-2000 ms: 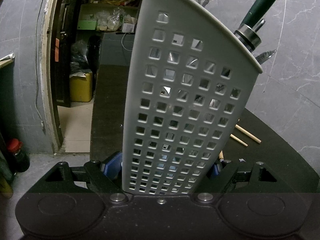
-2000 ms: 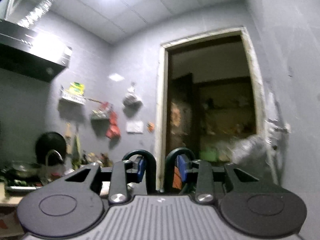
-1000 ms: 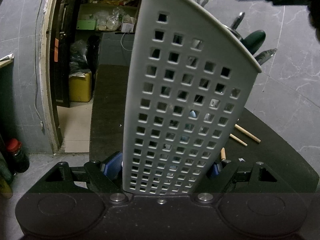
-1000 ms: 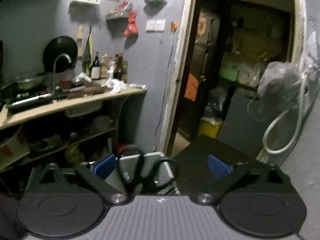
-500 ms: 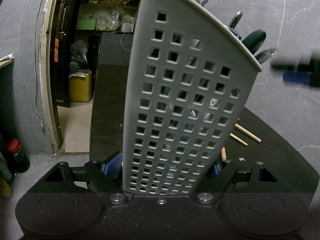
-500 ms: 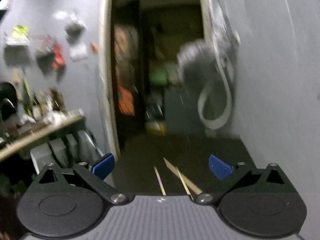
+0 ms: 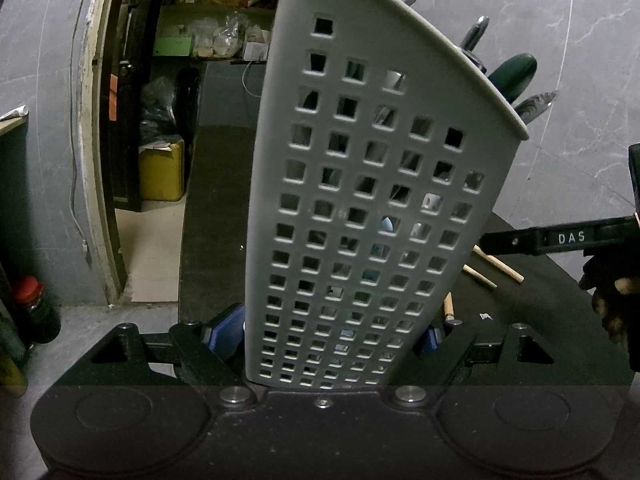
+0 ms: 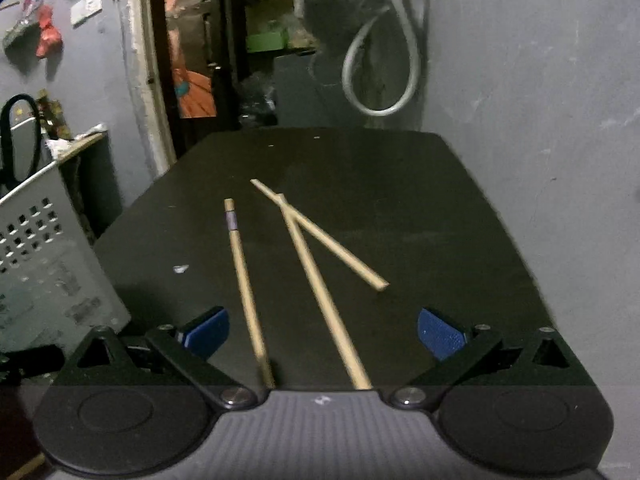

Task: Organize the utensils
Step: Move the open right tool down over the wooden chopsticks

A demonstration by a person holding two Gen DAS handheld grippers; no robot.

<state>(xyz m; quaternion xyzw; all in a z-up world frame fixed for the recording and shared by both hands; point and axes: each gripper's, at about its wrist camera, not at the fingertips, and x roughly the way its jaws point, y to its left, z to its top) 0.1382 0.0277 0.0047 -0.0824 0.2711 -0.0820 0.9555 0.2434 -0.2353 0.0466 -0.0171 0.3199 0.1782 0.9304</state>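
My left gripper is shut on the base of a grey perforated utensil holder, which stands upright on the dark table. A green handle, a metal handle and a pointed tip stick out of its top. Three wooden chopsticks lie on the table, two of them crossed. My right gripper hovers open just over their near ends, blue pads either side, nothing gripped. Its finger also shows in the left wrist view, right of the holder.
The dark table runs back to a grey wall with a looped hose. A doorway with shelves and a yellow can opens at the far left. The holder stands left of the chopsticks, a scissors handle above its rim.
My right gripper let go of the scissors in the holder, then swung down and right, open, over the chopsticks. The left gripper and the holder have stayed still.
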